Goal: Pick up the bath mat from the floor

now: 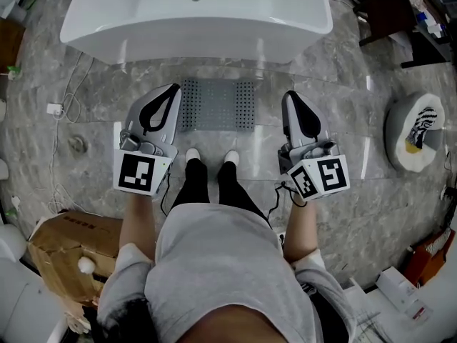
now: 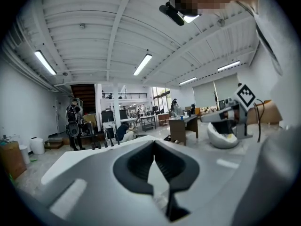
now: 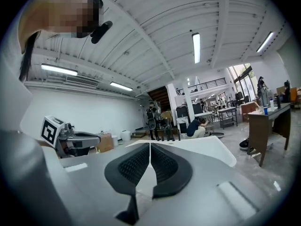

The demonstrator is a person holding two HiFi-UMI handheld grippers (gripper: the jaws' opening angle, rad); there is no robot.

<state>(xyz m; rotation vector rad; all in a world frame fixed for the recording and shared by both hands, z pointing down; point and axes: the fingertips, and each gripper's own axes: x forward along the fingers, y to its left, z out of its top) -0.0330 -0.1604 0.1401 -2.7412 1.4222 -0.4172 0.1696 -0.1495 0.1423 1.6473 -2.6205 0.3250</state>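
Observation:
A grey perforated bath mat [image 1: 217, 105] lies flat on the marble floor, just in front of the white bathtub [image 1: 196, 16]. My left gripper [image 1: 173, 88] hovers at the mat's left edge, shut and holding nothing. My right gripper [image 1: 288, 96] is right of the mat, also shut and empty. In the left gripper view the jaws [image 2: 154, 147] meet at their tips and point toward the room; the other gripper [image 2: 230, 117] shows at right. In the right gripper view the jaws [image 3: 149, 147] touch too, with the other gripper [image 3: 70, 139] at left.
The person's white shoes [image 1: 211, 156] stand just short of the mat. A cardboard box [image 1: 68, 252] sits at lower left, a round white bin [image 1: 414, 131] at right, and a dark table [image 1: 400, 9] at top right. A cable and plug [image 1: 57, 109] lie on the floor at left.

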